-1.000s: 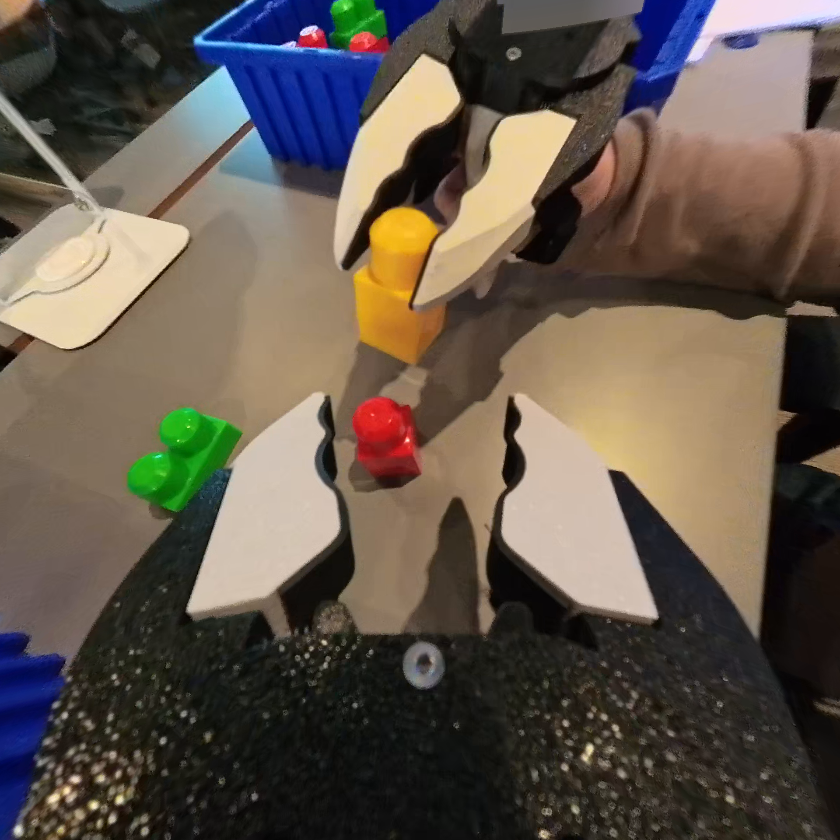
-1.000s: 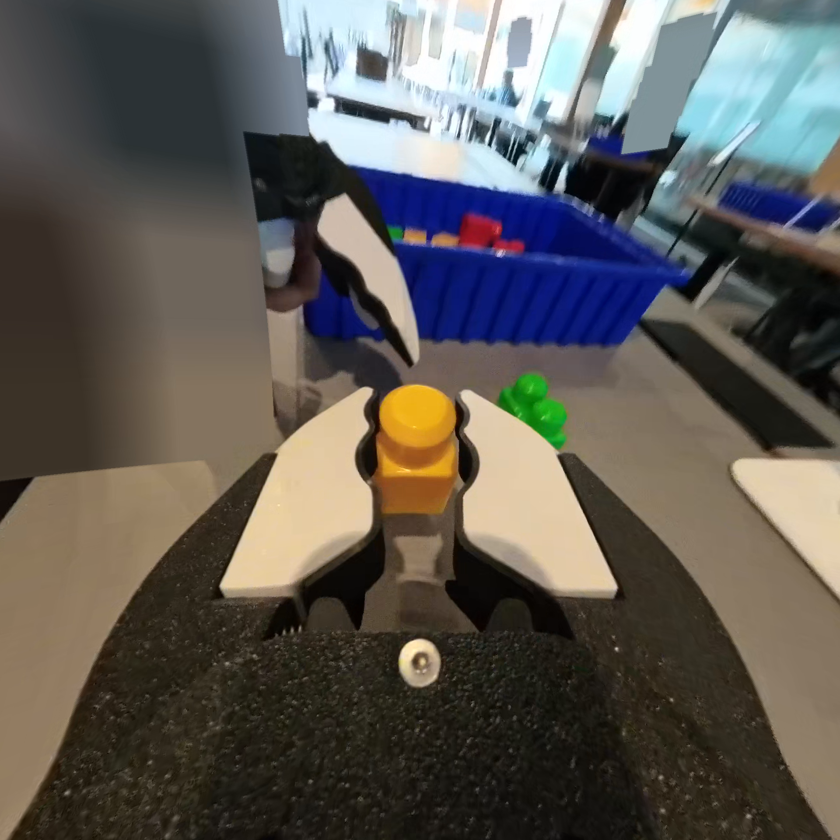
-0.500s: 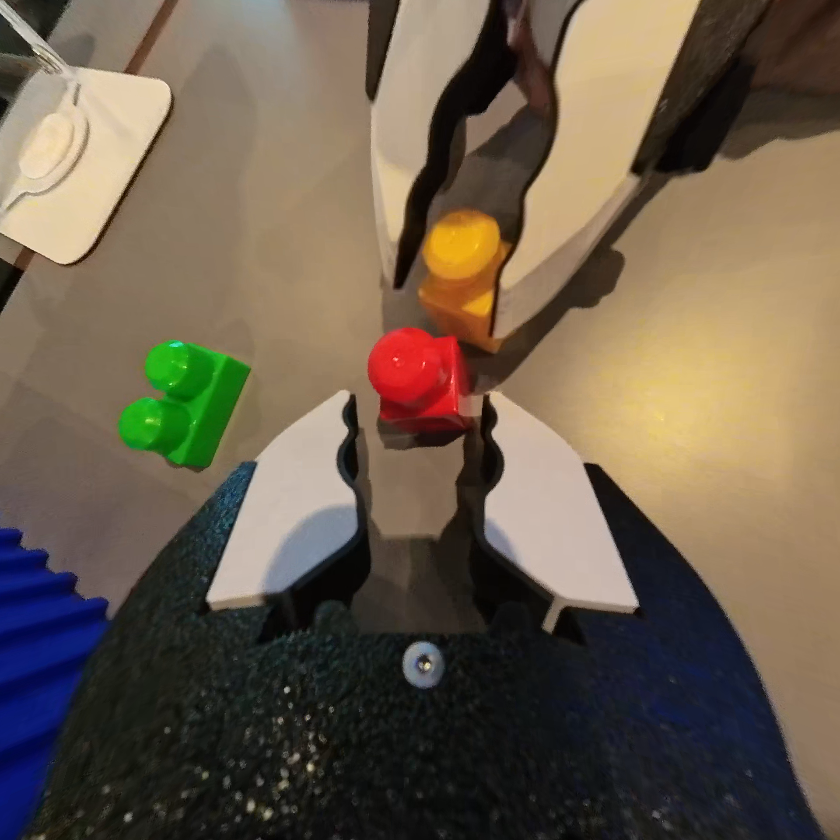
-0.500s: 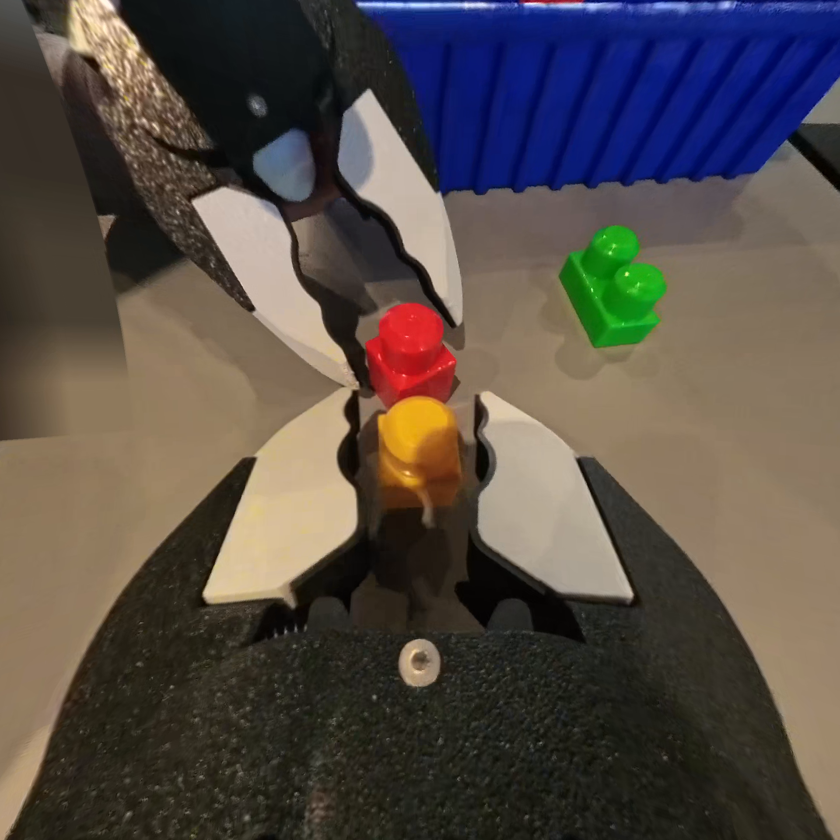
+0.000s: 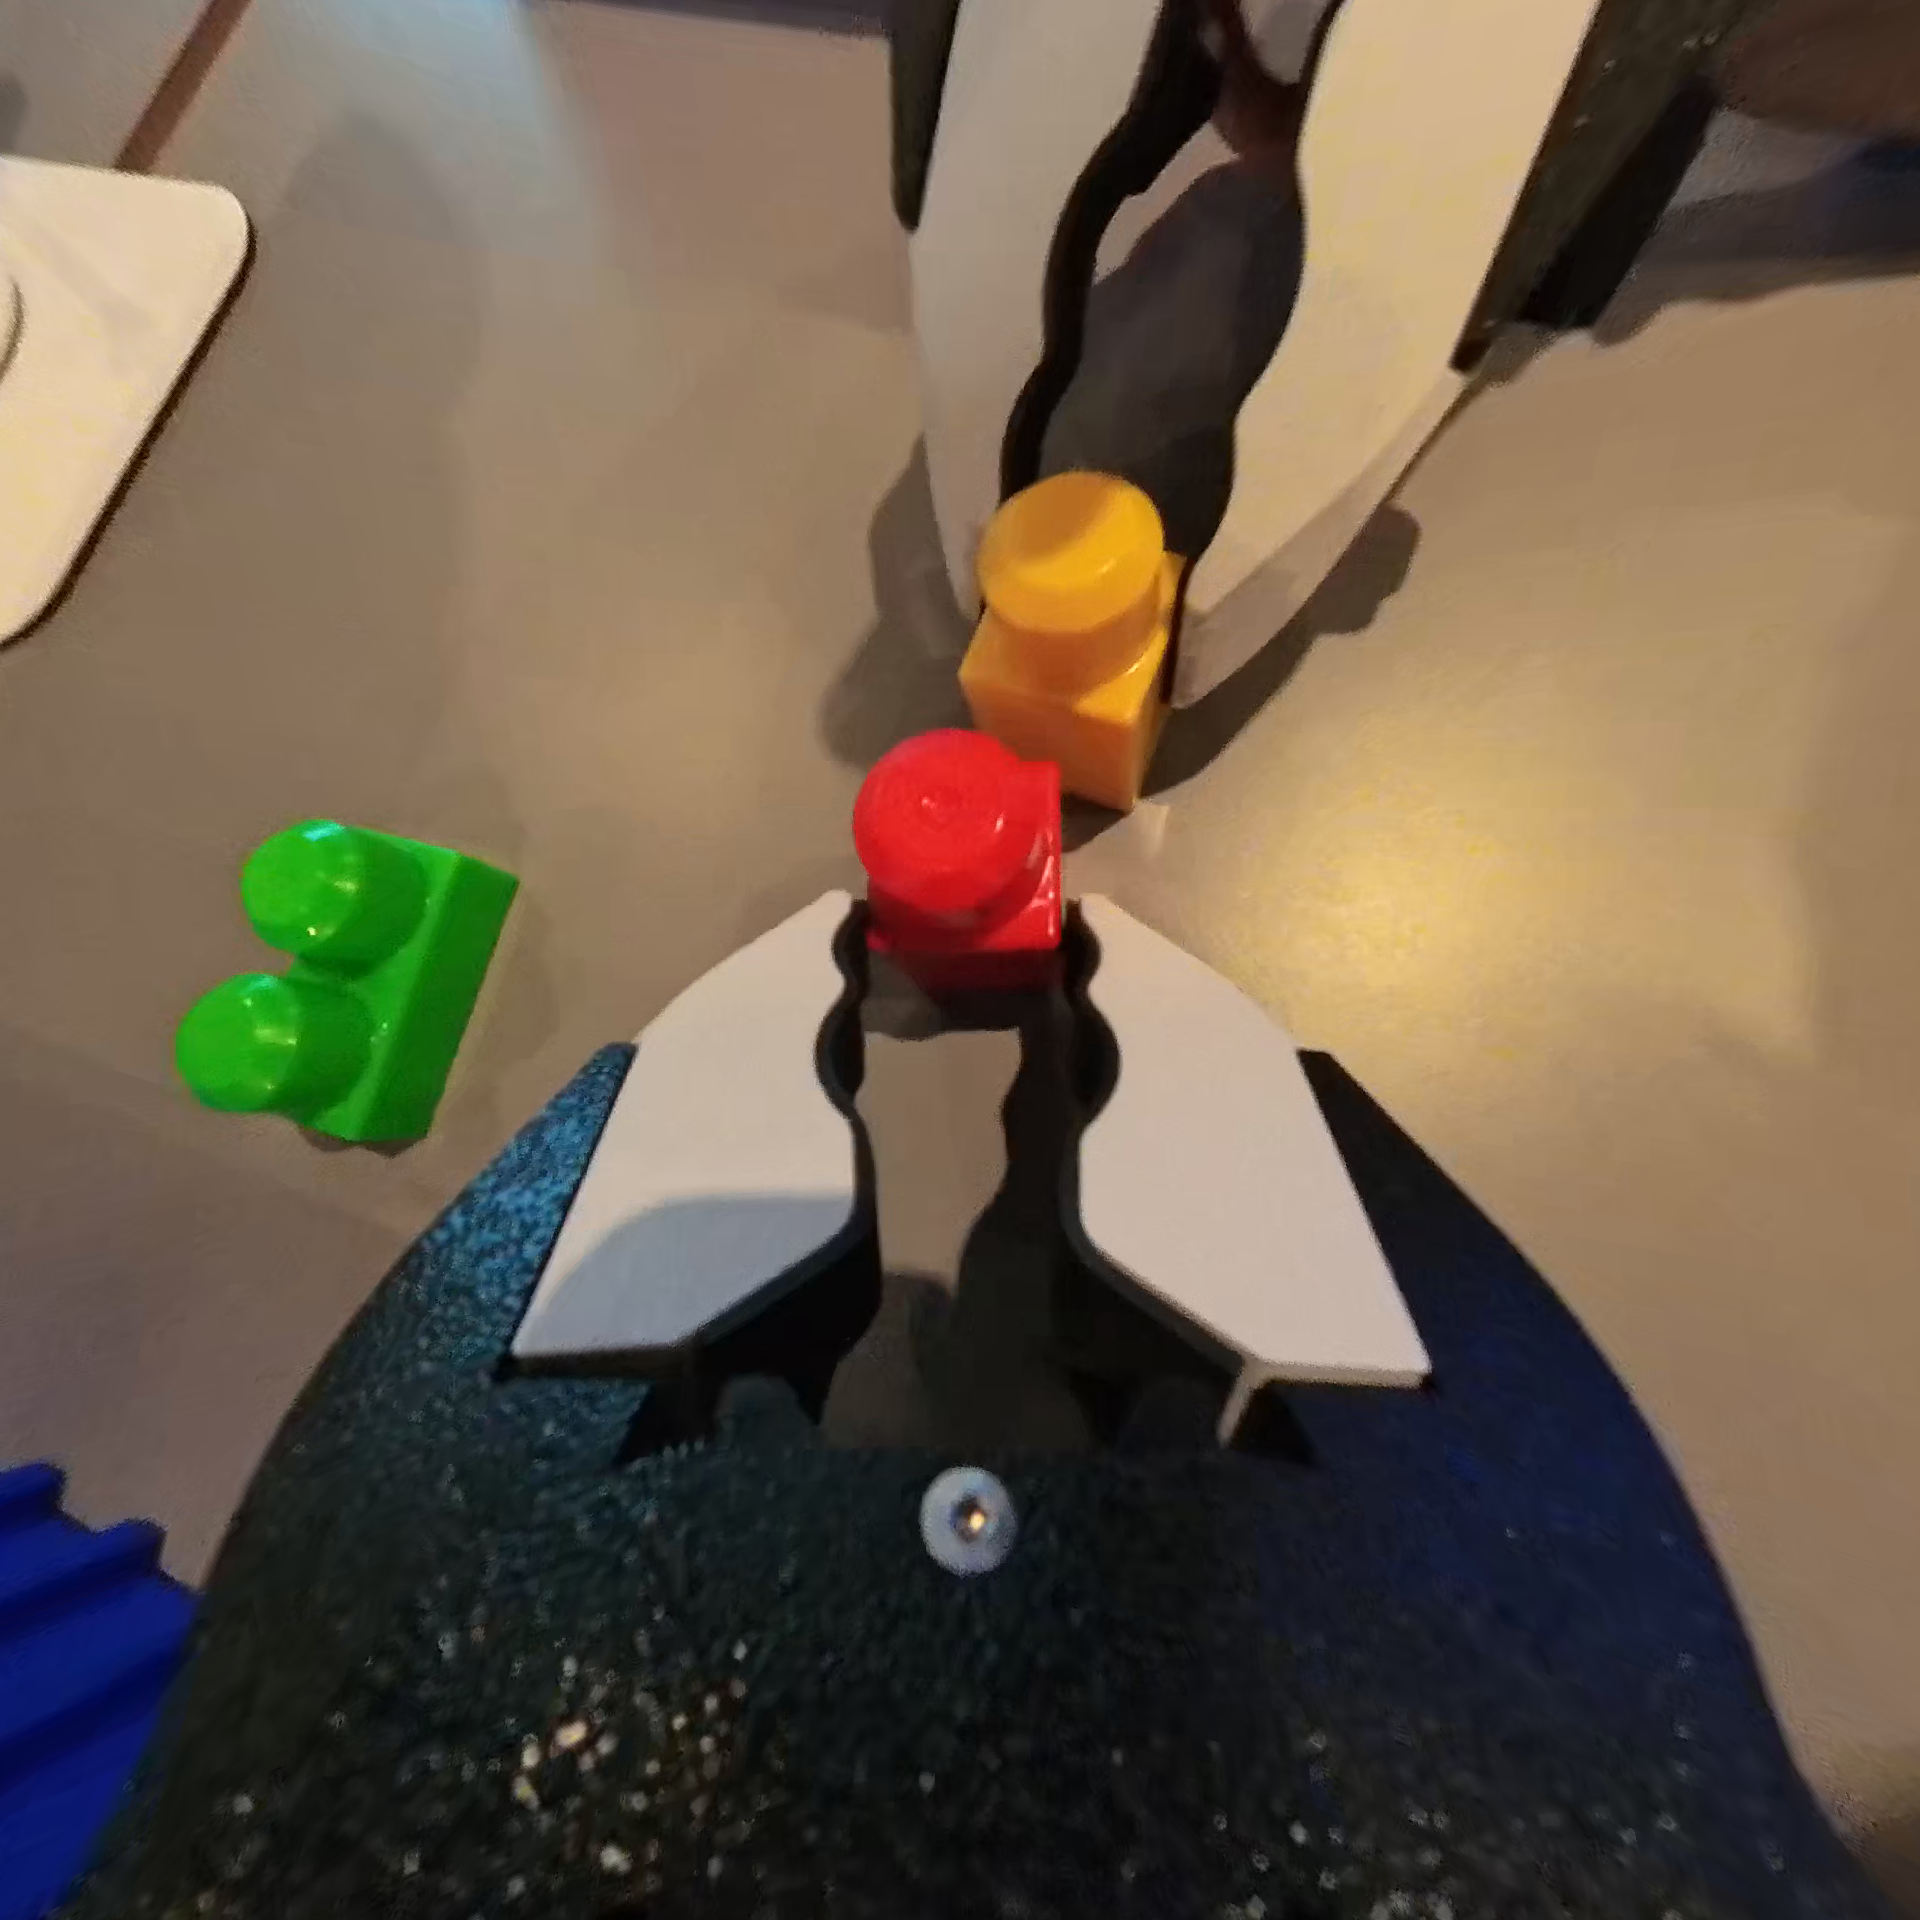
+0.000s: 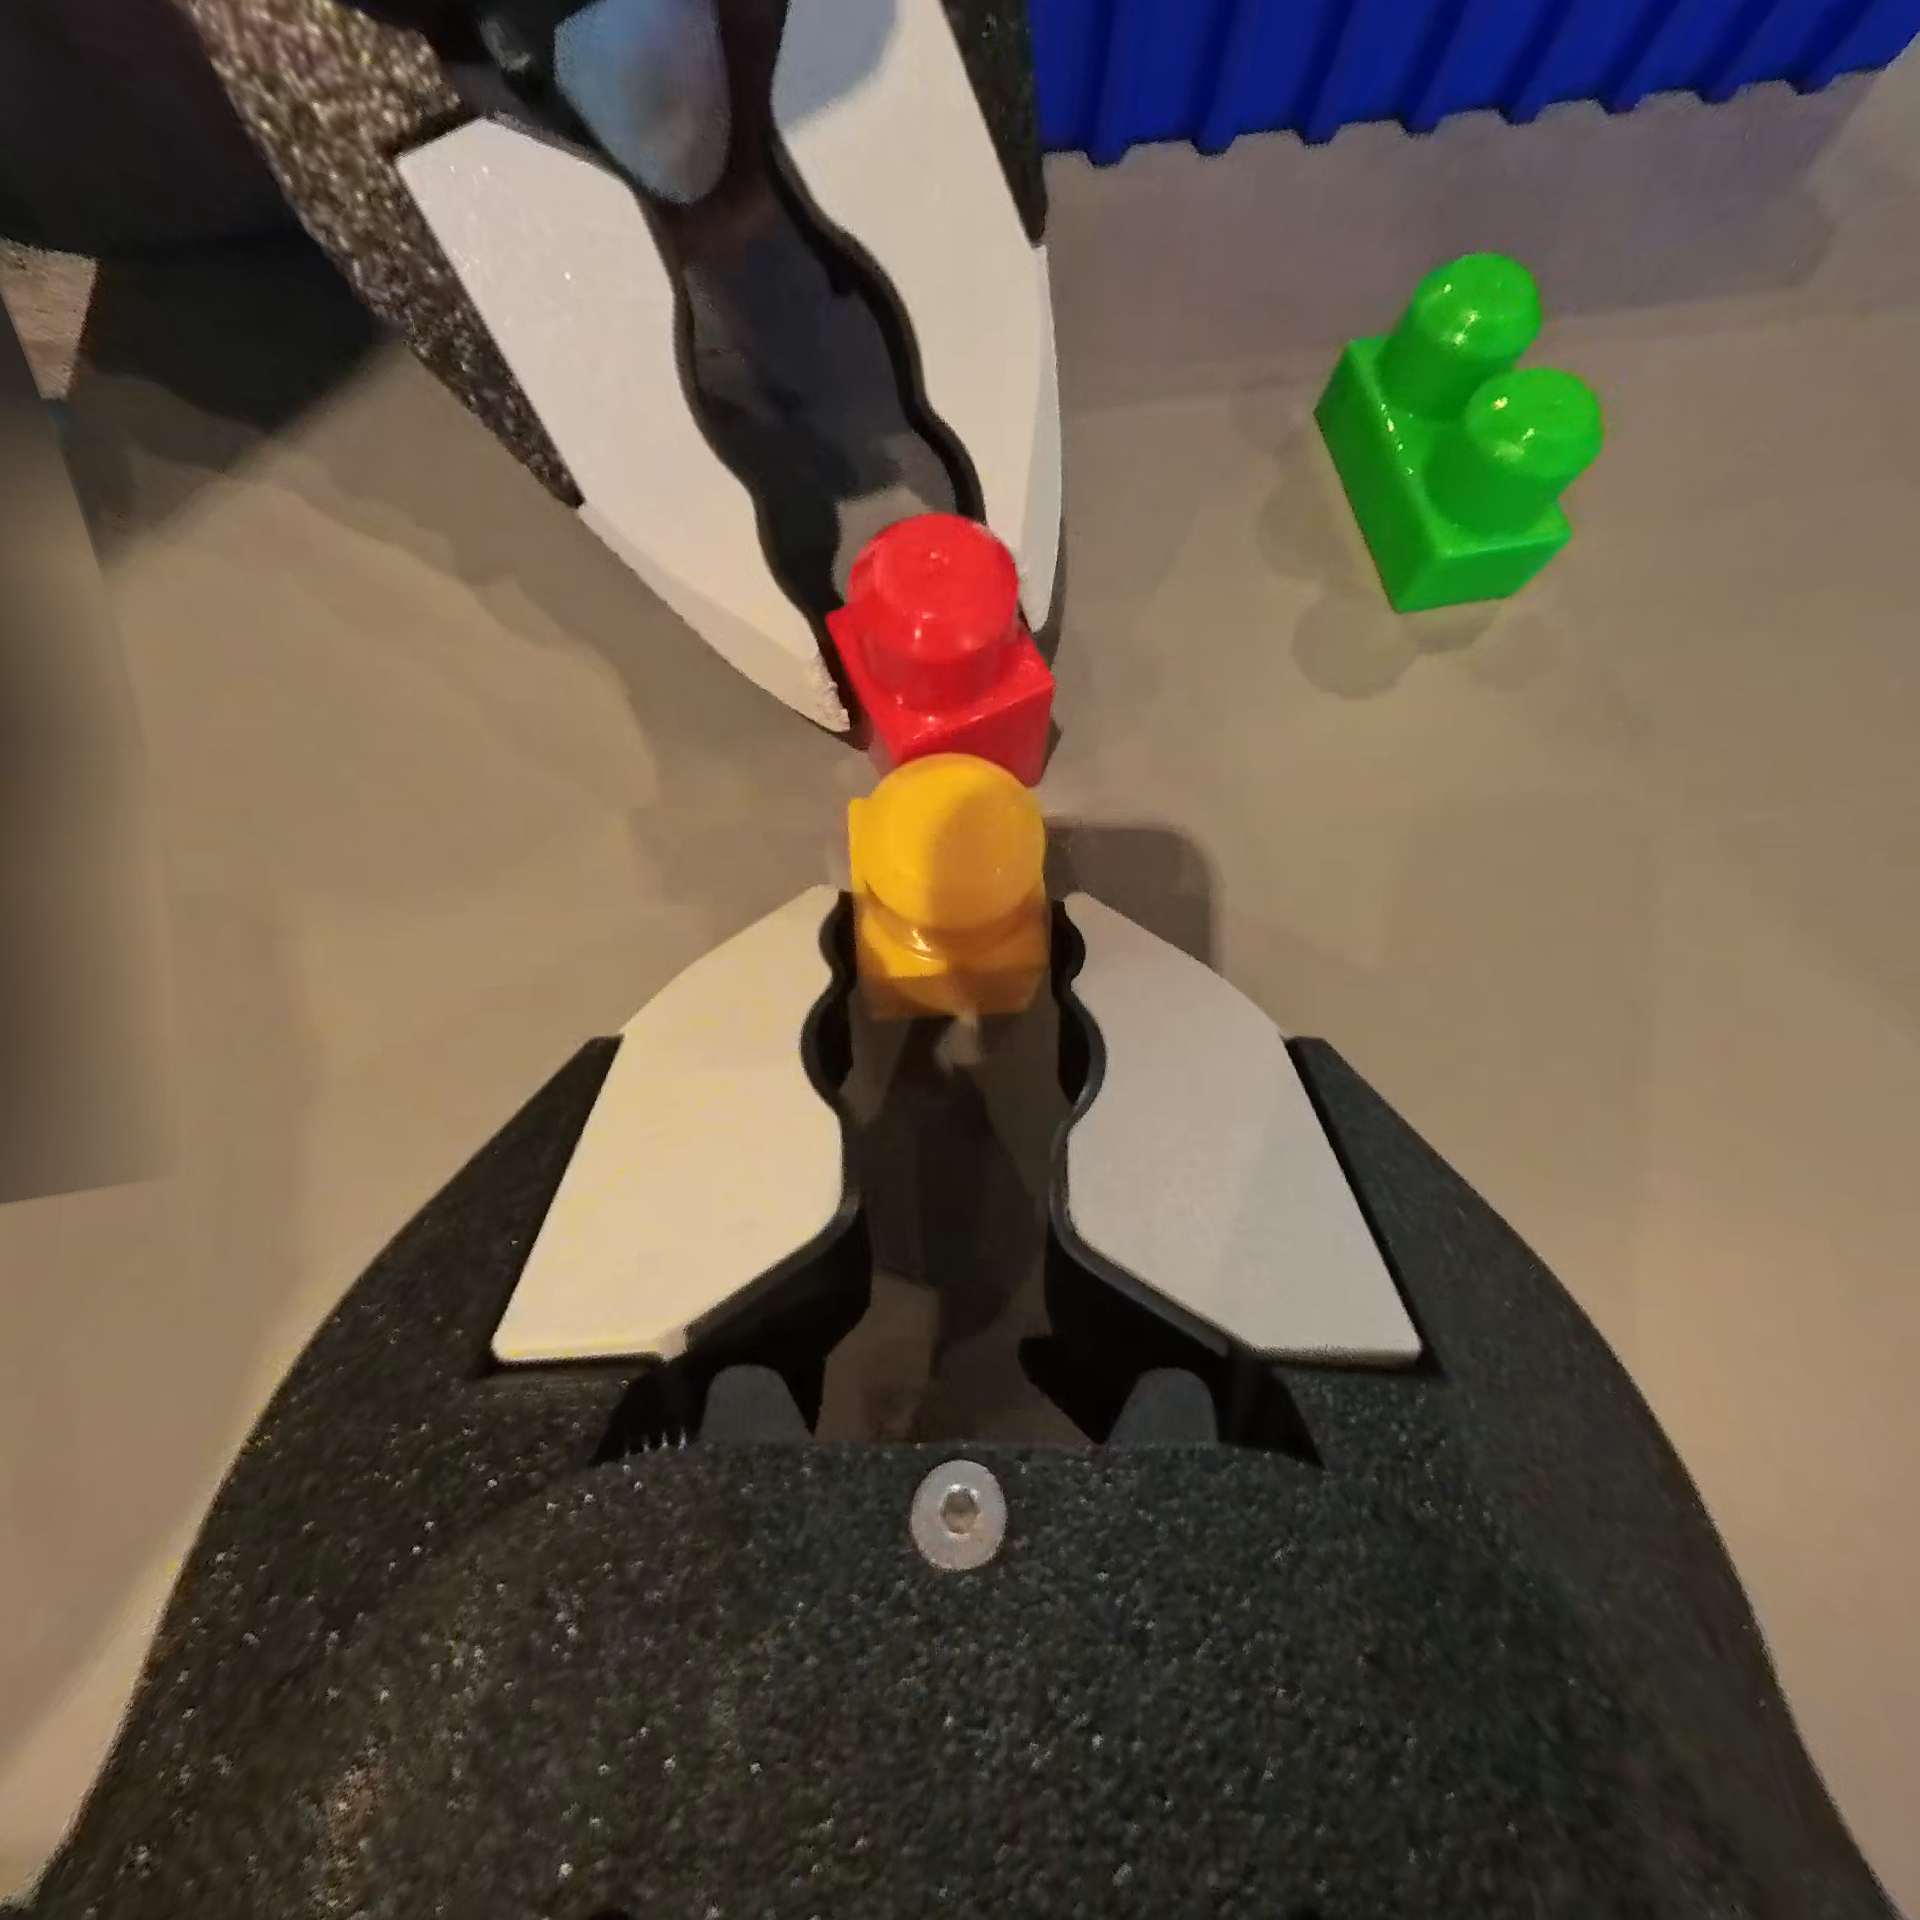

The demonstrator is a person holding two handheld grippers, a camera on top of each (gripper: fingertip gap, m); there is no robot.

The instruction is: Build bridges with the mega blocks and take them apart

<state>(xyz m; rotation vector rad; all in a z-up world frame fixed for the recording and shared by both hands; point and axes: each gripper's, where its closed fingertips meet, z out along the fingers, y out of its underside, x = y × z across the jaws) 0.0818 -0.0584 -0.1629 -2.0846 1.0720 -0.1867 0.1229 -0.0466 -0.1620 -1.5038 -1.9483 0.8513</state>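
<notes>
The small red single-stud plastic block (image 5: 961, 862) stands upright on the grey desk (image 5: 1455, 935), and my left gripper (image 5: 961, 920) has its two white fingers closed against the block's side faces at the fingertips. The taller yellow single-stud plastic block (image 6: 945, 904) stands just beside it, stud up, clamped the same way between the tips of my right gripper (image 6: 948, 914). The two grippers face each other along one line, and the blocks sit between them on that line. In the right wrist view the yellow and red corners appear to touch, though blur at the join leaves me unsure. I judge the coming move turns on this gap: the two piers need spacing to suit a spanning piece, and each gripper would pull its own block back along that shared line.

The likely span, a green two-stud plastic block (image 5: 343, 987), lies on the desk to the left of my left gripper, well apart from both piers and gripped by neither. Its long axis runs roughly parallel to the gripper line, and my left gripper is the nearer.

A blue ribbed plastic bin (image 6: 1455, 62) stands beyond the green block; its contents are out of view. A white rounded pad (image 5: 94, 384) lies near the far left desk edge.
</notes>
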